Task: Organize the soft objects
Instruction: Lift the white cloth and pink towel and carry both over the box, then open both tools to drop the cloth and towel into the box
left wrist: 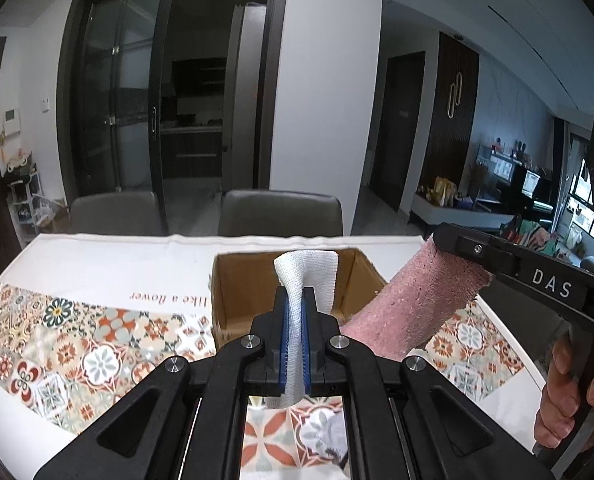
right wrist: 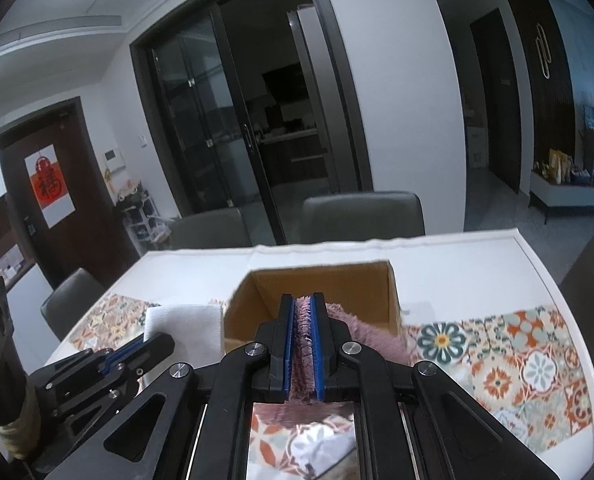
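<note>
Left wrist view: the left tool point(left wrist: 295, 312) is clenched on a white gauze cloth point(left wrist: 307, 276), and the right tool point(right wrist: 301, 312) is clenched on a pink fluffy towel point(left wrist: 409, 308) — both held above the bench point(left wrist: 109, 260), just in front of the open cardboard box point(right wrist: 337, 280). The carry step looks under way; next, probably, each of the 2 cloths must be brought over the box opening and released — without snagging the rim.

The left tool point(left wrist: 295, 312) was clamped shut, tilted slightly downward. The right tool point(right wrist: 301, 320) was likewise shut, just beside it, gripped by a hand point(left wrist: 569, 396).
</note>
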`<action>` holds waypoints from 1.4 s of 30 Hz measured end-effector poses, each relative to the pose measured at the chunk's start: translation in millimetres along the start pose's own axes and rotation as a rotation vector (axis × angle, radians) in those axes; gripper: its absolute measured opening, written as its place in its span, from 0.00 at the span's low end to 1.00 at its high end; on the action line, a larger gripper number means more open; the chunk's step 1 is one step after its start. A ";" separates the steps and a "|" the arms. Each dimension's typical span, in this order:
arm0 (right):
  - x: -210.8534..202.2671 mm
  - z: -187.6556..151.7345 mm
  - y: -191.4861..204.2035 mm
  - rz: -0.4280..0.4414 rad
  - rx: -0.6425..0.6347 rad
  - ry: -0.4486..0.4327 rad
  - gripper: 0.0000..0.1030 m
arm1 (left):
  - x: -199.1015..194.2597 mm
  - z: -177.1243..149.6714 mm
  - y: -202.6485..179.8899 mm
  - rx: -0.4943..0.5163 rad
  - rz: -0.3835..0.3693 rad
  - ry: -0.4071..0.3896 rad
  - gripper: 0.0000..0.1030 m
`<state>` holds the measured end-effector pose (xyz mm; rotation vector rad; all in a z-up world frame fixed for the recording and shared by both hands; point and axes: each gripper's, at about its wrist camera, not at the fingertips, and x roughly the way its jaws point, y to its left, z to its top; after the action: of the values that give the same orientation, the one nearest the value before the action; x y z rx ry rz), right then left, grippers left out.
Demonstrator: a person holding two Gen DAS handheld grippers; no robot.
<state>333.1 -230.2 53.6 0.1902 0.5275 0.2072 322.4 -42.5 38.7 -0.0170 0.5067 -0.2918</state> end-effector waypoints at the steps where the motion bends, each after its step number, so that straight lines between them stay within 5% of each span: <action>1: 0.2 3.3 1.2 0.003 -0.003 -0.007 0.09 | 0.7 3.2 0.8 -0.002 -0.001 -0.006 0.07; 24: 55.3 54.1 6.2 0.038 -0.061 -0.020 0.09 | 68.8 43.8 21.8 0.024 0.018 0.005 0.07; 42: 150.4 39.2 -11.1 0.024 -0.072 0.180 0.09 | 165.8 22.4 35.8 0.035 -0.006 0.215 0.07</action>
<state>481.9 -209.1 12.4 0.1078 0.6957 0.2676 481.1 -55.8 -23.7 0.0477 0.7145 -0.3100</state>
